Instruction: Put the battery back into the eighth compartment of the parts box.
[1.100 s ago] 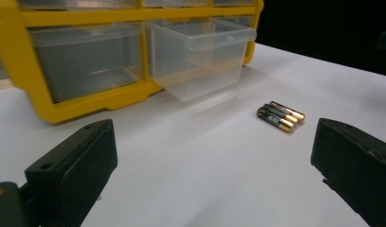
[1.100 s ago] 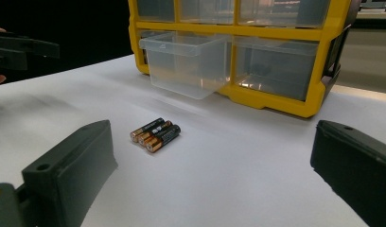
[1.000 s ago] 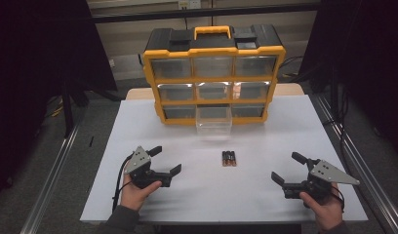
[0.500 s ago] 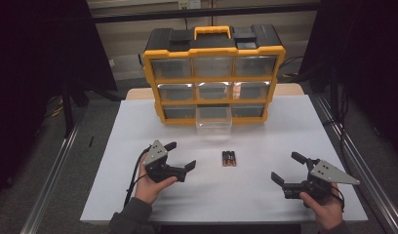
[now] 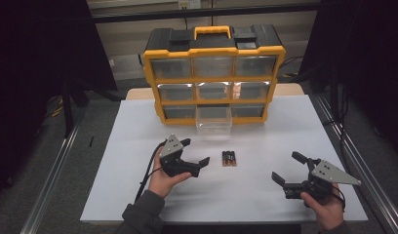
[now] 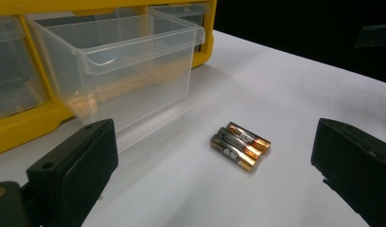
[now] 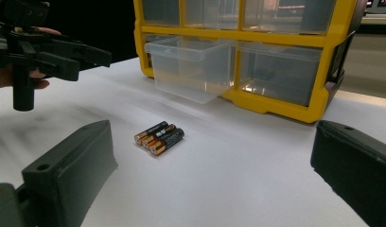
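White table surface [image 5: 265, 204] has much free room around three black-and-gold batteries [image 5: 228, 158], which lie side by side, touching each other, near its middle. Behind them stands a yellow plastic organizer with clear drawers [image 5: 214, 73]; its bottom middle transparent drawer [image 5: 214, 121] is pulled out and looks empty. Left gripper [image 5: 196, 152] hovers just beside the batteries, jaws spread wide, holding nothing. Right gripper [image 5: 288, 167] is well apart near the front edge, also spread and empty.
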A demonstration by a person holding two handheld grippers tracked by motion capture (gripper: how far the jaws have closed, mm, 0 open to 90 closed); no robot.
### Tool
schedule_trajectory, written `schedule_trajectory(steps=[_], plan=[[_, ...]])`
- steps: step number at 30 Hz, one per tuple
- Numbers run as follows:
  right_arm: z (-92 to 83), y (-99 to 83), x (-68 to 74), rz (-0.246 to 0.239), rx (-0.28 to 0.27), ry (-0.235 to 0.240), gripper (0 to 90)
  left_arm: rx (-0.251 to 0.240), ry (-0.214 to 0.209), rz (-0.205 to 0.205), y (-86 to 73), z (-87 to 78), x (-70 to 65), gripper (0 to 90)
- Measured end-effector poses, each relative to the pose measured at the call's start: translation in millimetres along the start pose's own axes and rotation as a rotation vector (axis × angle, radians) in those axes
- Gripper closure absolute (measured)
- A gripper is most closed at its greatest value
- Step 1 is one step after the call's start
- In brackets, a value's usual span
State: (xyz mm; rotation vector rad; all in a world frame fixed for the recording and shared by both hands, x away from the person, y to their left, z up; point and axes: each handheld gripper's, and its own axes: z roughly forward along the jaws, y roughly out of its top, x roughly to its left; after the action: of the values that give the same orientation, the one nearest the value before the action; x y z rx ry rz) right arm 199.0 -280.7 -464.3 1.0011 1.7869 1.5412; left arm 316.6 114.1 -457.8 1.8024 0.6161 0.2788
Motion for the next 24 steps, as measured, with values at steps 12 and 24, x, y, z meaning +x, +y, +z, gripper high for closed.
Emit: schedule_trajectory(steps=[12, 24], plan=[[-0.4, 0.6, 0.4, 0.000, -0.003, 0.002, 0.2, 0.039, 0.011, -0.003, 7.3, 22.0, -9.8, 1.6], [-1.0, 0.8, 0.1, 0.002, -0.010, 0.002, 0.2, 0.084, -0.001, -0.010, 8.6, 40.9, -15.4, 2.0]])
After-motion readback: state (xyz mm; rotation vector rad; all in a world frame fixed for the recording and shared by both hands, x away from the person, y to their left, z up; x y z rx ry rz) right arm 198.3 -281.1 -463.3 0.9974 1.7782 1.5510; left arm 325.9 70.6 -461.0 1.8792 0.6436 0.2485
